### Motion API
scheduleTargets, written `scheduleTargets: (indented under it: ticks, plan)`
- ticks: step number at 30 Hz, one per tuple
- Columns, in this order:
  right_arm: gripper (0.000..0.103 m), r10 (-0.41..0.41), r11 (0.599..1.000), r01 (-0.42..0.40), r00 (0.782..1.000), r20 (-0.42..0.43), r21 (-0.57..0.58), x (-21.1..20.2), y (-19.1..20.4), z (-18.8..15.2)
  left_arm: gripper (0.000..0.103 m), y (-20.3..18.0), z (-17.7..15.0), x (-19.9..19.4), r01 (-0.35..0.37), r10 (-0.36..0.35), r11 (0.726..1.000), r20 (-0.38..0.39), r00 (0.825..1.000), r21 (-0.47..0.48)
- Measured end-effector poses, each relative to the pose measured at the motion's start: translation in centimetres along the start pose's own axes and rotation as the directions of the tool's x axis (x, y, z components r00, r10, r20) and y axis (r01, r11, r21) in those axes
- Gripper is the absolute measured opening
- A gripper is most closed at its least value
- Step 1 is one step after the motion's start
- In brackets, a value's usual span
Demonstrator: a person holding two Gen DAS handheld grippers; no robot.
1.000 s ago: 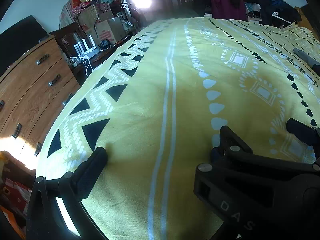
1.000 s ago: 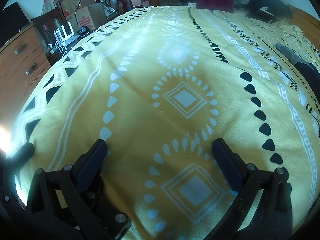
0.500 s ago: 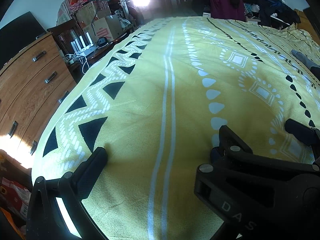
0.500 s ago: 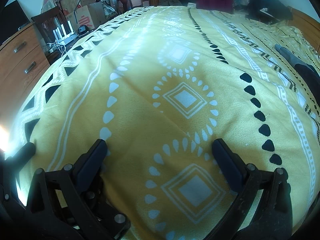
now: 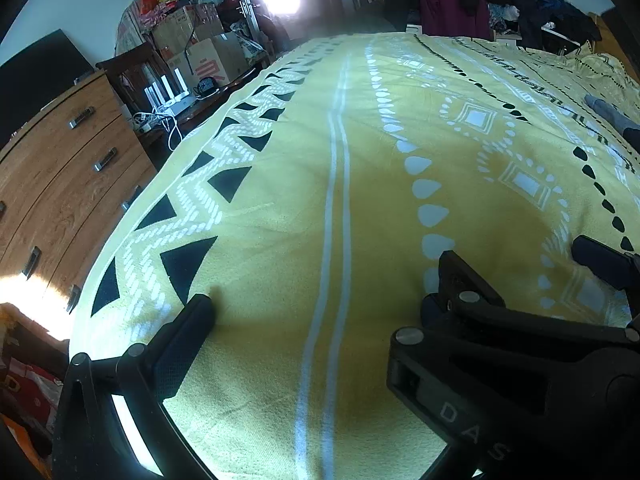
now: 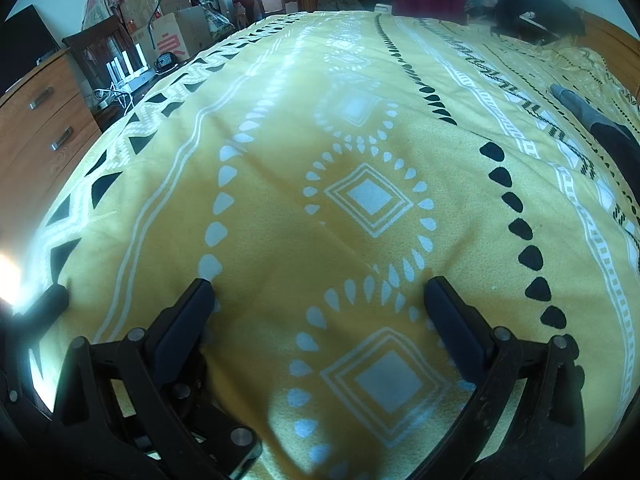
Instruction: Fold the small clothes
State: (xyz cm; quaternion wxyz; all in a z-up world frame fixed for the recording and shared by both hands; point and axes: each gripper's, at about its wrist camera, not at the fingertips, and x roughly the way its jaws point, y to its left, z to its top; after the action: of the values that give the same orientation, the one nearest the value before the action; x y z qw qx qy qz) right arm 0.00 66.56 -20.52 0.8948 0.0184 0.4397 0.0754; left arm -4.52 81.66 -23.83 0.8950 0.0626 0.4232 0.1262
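Observation:
A yellow patterned blanket [image 5: 360, 200] covers the bed and fills both views. My left gripper [image 5: 326, 280] hovers open just above it near the front edge, with nothing between its fingers. My right gripper [image 6: 318, 286] is open beside it to the right, also with nothing held. One finger of the right gripper [image 5: 600, 264] shows at the right of the left wrist view. A small grey and dark garment [image 6: 580, 108] lies at the far right of the bed, well beyond both grippers, and it appears again as the grey garment [image 5: 604, 110] in the left wrist view.
A wooden dresser [image 5: 60, 168] stands left of the bed, with a low table of cables and a router [image 5: 172, 100] behind it. Cardboard boxes [image 5: 200, 52] and a heap of clothes [image 5: 500, 0] sit past the far end.
The left wrist view has shifted a little, with the dresser sliding slightly. Both grippers stay open over the blanket in nearly the same place.

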Motion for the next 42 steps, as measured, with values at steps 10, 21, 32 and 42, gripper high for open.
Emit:
scheduleTargets:
  ticks: [10,21,32,42]
  plan:
    - [0.103,-0.008,1.0,0.008,1.0,0.0,-0.007,0.01,0.14,-0.03,0.103,-0.03,0.06,0.07,0.006,-0.006,1.0,-0.001,1.0,-0.002]
    - [0.103,0.001,1.0,-0.001,1.0,0.001,-0.003,-0.01,0.01,0.03,0.103,-0.15,0.06,-0.17,-0.002,0.002,1.0,0.005,1.0,0.004]
    - [0.103,-0.009,1.0,0.009,1.0,0.0,-0.011,-0.02,0.04,-0.01,0.103,0.08,0.0,0.13,0.016,-0.016,1.0,-0.003,1.0,-0.006]
    - [0.103,-0.008,1.0,0.008,1.0,0.0,-0.011,-0.04,0.05,0.01,0.103,0.01,-0.02,0.24,0.017,-0.017,1.0,-0.002,1.0,-0.006]
